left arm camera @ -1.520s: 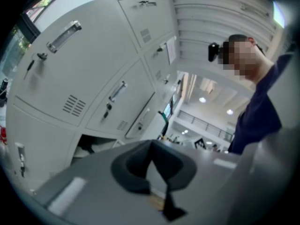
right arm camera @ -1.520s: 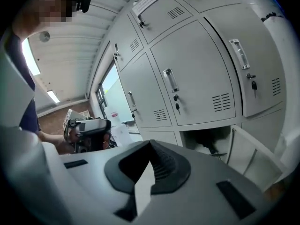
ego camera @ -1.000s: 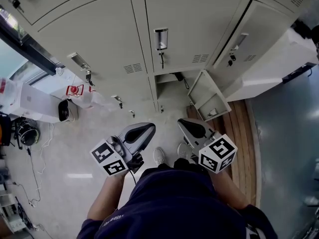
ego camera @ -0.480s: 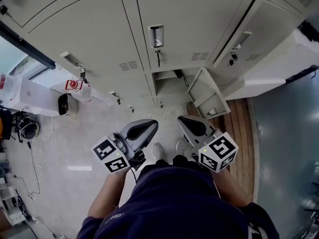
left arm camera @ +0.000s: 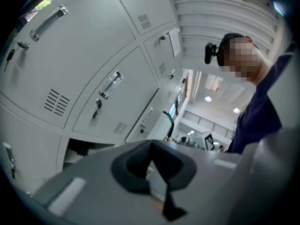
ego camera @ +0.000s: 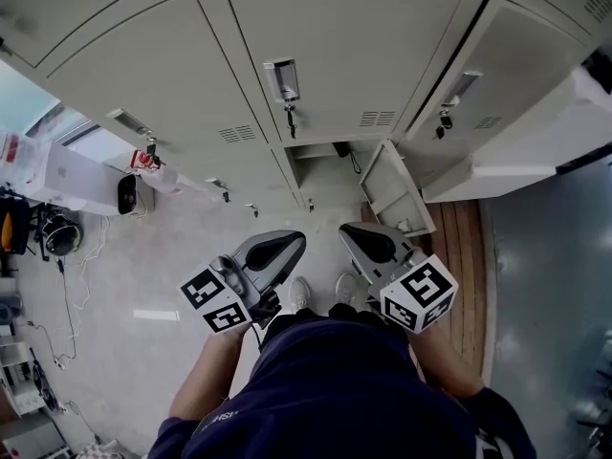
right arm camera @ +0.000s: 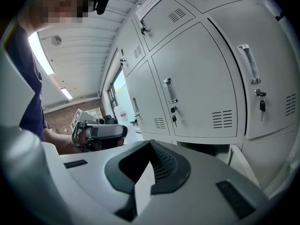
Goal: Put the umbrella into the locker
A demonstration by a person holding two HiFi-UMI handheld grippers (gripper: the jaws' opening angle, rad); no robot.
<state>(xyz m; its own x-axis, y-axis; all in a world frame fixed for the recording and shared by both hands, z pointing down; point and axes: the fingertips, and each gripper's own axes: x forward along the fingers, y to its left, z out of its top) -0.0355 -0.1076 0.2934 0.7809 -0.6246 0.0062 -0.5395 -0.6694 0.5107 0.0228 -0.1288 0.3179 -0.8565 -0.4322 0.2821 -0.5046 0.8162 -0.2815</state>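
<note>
My left gripper (ego camera: 283, 250) and right gripper (ego camera: 361, 242) are pressed together and empty; open locker (ego camera: 325, 172) sits low ahead, nearer right.

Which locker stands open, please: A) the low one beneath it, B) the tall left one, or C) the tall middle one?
A: the low locker shows its inside, with its door swung out to the right.

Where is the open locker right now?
In the head view, the open locker is in the bank's bottom row near the picture's middle, under the tall door with a key, its small door swung out to the right.
</note>
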